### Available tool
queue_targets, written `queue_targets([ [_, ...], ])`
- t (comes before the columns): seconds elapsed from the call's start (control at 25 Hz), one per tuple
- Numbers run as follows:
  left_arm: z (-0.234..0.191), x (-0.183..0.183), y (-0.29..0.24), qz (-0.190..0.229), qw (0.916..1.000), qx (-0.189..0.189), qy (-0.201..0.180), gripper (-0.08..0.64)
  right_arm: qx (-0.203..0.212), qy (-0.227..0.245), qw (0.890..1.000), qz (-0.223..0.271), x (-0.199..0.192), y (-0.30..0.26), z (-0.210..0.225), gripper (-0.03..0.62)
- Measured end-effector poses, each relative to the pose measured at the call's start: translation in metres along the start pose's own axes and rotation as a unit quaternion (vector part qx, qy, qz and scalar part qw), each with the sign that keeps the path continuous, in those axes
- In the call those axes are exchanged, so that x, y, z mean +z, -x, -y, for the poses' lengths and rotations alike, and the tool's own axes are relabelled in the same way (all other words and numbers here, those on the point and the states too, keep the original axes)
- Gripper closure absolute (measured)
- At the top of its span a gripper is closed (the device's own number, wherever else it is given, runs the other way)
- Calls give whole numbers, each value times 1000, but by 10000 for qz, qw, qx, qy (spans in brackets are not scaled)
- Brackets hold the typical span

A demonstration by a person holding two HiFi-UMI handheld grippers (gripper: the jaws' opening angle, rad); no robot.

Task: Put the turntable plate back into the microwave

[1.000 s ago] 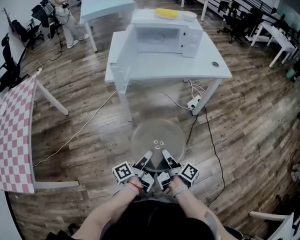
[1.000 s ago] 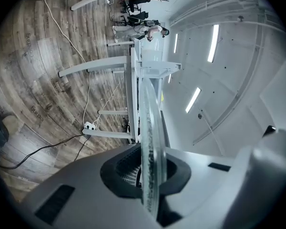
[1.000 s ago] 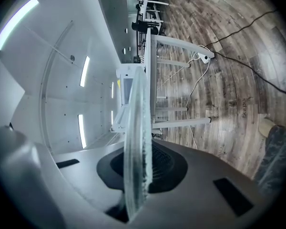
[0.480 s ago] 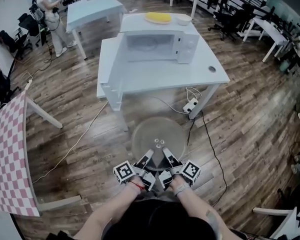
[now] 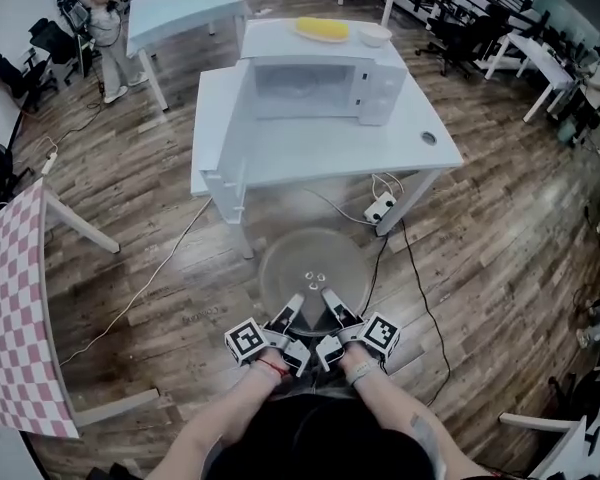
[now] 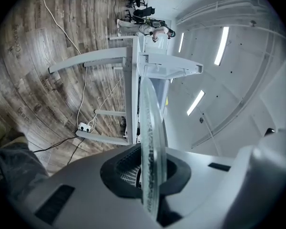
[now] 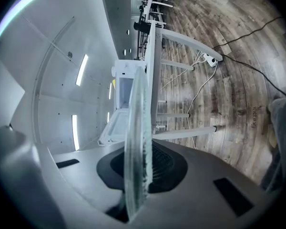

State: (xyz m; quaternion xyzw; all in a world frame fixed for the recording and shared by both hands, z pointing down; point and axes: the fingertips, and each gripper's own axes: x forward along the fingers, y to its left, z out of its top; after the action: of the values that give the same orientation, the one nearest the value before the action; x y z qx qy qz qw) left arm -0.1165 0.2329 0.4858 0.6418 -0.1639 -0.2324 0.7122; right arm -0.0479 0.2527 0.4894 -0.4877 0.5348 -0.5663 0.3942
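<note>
The clear glass turntable plate (image 5: pixel 313 268) is held level in the air over the wooden floor, in front of me. My left gripper (image 5: pixel 293 306) and right gripper (image 5: pixel 329 301) sit side by side, each shut on the plate's near rim. In the left gripper view the plate (image 6: pixel 150 128) is seen edge-on, clamped in my left gripper (image 6: pixel 151 178). The right gripper view has the same plate (image 7: pixel 136 137) edge-on in my right gripper (image 7: pixel 137 175). The white microwave (image 5: pixel 320 86) stands ahead on a white table (image 5: pixel 420 153), its door (image 5: pixel 223 118) swung open to the left.
A yellow object (image 5: pixel 321 30) and a white bowl (image 5: pixel 374 34) lie on top of the microwave. A power strip (image 5: pixel 385 208) and cables lie on the floor under the table. A checkered table (image 5: pixel 10 308) stands at the left. A person (image 5: pixel 98 18) stands far back left.
Both grippers keep their hold on the plate. In the head view the table and microwave have shifted slightly and appear a little nearer.
</note>
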Motion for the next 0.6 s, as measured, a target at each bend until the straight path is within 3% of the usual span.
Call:
queue_targets([
  [0.6, 8, 50, -55, 621, 9980, -97, -79, 531, 86, 29, 9980, -627, 38, -74, -12, 551],
])
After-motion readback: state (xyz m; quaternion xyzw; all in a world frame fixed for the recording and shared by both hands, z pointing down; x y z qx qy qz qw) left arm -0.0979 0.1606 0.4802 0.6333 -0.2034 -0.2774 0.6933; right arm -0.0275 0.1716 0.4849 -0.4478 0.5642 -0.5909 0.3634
